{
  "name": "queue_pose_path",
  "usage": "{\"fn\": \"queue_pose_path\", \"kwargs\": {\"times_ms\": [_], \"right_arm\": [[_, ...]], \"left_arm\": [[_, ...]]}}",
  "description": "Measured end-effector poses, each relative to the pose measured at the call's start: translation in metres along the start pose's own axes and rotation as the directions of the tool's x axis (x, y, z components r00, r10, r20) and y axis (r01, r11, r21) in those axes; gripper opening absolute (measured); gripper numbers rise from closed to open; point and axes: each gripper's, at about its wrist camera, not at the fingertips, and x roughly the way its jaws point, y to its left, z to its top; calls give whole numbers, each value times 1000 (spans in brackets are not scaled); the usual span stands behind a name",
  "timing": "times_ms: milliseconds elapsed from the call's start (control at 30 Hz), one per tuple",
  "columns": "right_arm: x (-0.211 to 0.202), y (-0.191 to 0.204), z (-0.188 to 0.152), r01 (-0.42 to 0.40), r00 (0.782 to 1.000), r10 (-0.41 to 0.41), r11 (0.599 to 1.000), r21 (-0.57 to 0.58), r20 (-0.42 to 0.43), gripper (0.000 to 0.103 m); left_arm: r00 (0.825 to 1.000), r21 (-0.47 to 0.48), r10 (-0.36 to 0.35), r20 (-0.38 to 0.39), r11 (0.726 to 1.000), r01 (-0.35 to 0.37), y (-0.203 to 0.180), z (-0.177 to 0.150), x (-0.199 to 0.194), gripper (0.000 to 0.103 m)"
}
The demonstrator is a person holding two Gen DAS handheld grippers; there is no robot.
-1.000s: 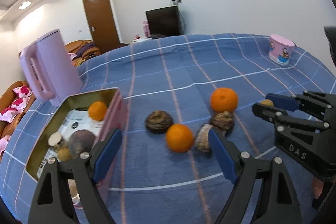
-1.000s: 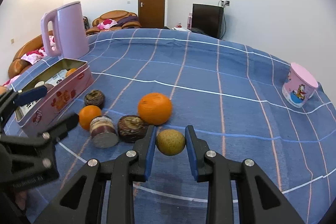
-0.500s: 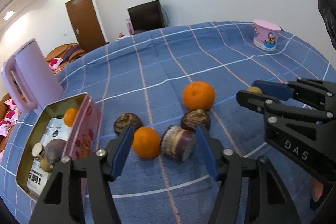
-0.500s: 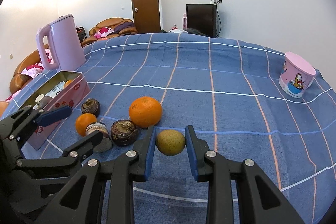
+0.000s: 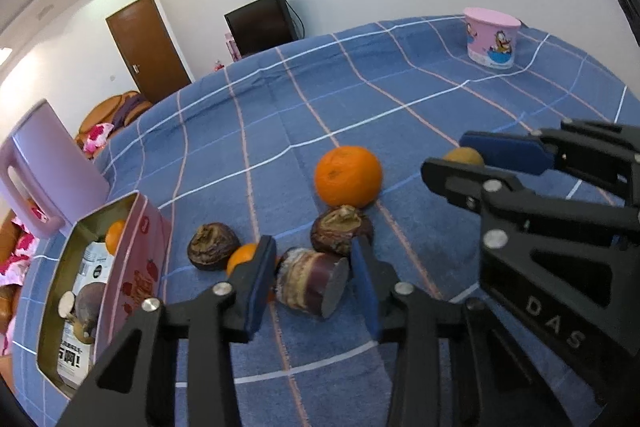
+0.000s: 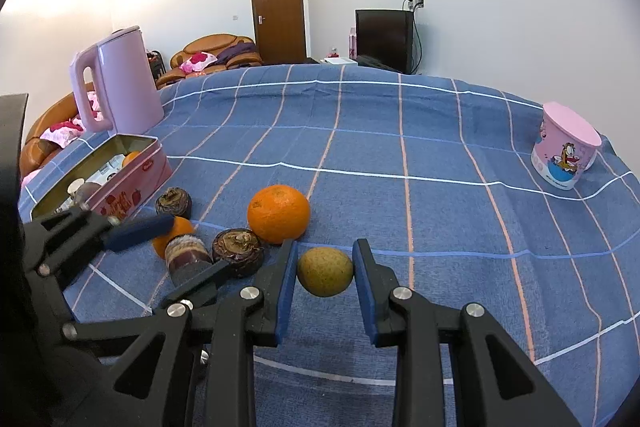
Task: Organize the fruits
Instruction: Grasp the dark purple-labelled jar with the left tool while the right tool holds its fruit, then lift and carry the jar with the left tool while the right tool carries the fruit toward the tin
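Fruits lie on the blue checked cloth. My left gripper (image 5: 314, 277) is open, its pads around a cut purple-brown fruit piece (image 5: 310, 283) without touching it. A small orange (image 5: 243, 255) sits partly hidden behind its left finger. Two brown wrinkled fruits (image 5: 212, 246) (image 5: 341, 229) and a large orange (image 5: 347, 175) lie just beyond. My right gripper (image 6: 325, 269) is shut on a yellow-green round fruit (image 6: 325, 271) held low over the cloth. The pink tin box (image 5: 132, 267) at the left holds an orange and other items.
A pink kettle (image 6: 116, 79) stands behind the tin box (image 6: 132, 183). A pink cartoon cup (image 6: 566, 147) stands at the far right of the cloth. The right gripper's fingers (image 5: 500, 163) show at the right of the left wrist view.
My left gripper has moved forward and narrowed around the cut fruit piece, covering part of the small orange. My right gripper still holds the yellow-green fruit in place.
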Motion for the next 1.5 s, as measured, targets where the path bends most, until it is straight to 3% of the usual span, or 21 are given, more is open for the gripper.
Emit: {"fn": "queue_pose_path", "kwargs": {"times_ms": [400, 900, 1500], "right_arm": [[-3, 2, 0, -2, 1000, 2, 1000, -13, 16, 30], [-14, 2, -1, -45, 996, 46, 999, -10, 73, 30], [-25, 4, -3, -66, 988, 69, 998, -25, 136, 30]], "left_arm": [[997, -95, -75, 35, 992, 78, 20, -3, -7, 37], [992, -177, -22, 121, 983, 43, 35, -7, -23, 37], [983, -195, 38, 181, 981, -2, 37, -11, -36, 37]]}}
